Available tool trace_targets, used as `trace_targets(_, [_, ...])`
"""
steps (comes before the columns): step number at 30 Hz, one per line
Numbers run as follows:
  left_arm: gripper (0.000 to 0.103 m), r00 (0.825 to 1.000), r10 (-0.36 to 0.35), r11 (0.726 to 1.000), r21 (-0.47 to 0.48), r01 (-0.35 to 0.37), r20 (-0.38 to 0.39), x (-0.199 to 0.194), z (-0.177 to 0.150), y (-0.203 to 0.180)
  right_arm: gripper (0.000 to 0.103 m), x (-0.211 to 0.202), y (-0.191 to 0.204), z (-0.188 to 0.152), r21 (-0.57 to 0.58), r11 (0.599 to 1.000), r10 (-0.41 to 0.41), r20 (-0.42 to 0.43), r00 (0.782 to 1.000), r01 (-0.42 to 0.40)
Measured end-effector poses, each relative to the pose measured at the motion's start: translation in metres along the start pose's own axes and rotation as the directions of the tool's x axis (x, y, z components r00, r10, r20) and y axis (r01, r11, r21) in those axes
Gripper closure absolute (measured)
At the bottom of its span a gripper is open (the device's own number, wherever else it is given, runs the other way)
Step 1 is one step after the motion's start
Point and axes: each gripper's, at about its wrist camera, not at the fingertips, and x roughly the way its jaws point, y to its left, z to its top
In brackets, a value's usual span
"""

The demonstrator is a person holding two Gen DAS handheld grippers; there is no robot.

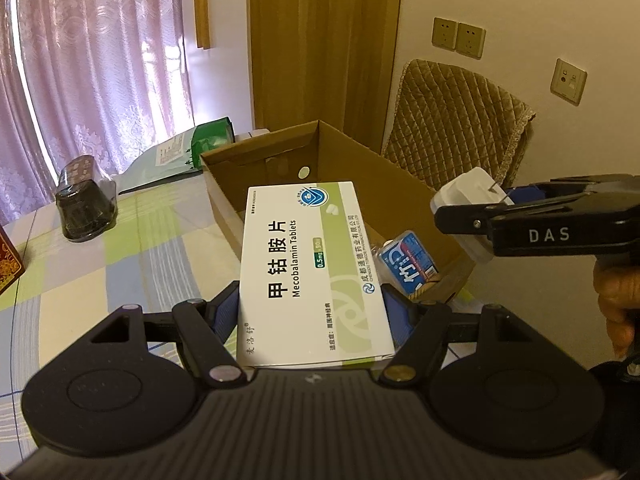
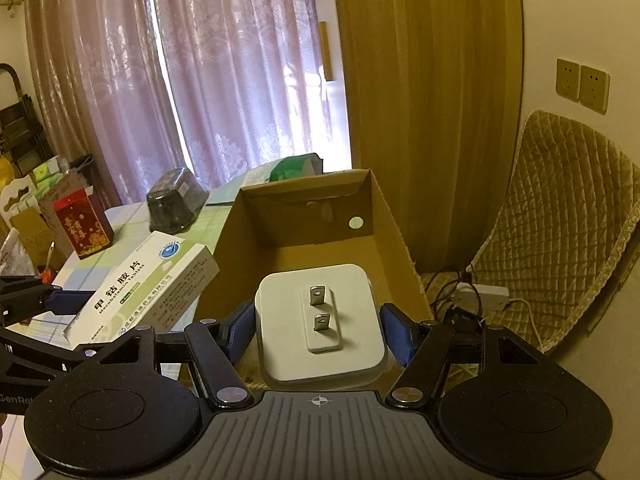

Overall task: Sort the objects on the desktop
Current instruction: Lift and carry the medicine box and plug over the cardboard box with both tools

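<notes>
at the far left of the right wrist view a red gift box (image 2: pixel 82 226) stands upright on the checked tablecloth (image 1: pixel 120 264), and a dark shrink-wrapped tub (image 1: pixel 86 204) sits further back near the pink curtain (image 1: pixel 100 60). the left gripper (image 1: pixel 312 312) is clamped on a white and green medicine box (image 1: pixel 308 272) marked mecobalamin tablets, its blue pads (image 1: pixel 224 316) pressed against the box's long sides; the box is held in the air over the near left edge of the open cardboard box (image 1: pixel 360 168). a small blue packet (image 1: pixel 408 262) lies inside the cardboard box. to the right, the right gripper (image 2: pixel 318 332) is squeezed onto a white plug adapter (image 2: pixel 320 324), prongs facing up, held above the cardboard box's near end. a quilted chair (image 2: pixel 560 216) stands at far right by the wall sockets (image 1: pixel 458 38).
</notes>
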Motion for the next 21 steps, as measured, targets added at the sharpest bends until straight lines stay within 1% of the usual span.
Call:
trace_targets(8, [0.035, 1.0, -0.007, 1.0, -0.007, 0.007, -0.015, 0.017, 0.006, -0.004, 0.037, 0.017, -0.012, 0.009, -0.011, 1.0, -0.014, -0.014, 1.0, 0.014])
trace_targets(21, [0.035, 1.0, -0.011, 1.0, -0.019, 0.01, -0.026, 0.043, 0.017, -0.002, 0.037, 0.04, -0.025, 0.013, -0.01, 1.0, -0.02, -0.031, 0.999, 0.02])
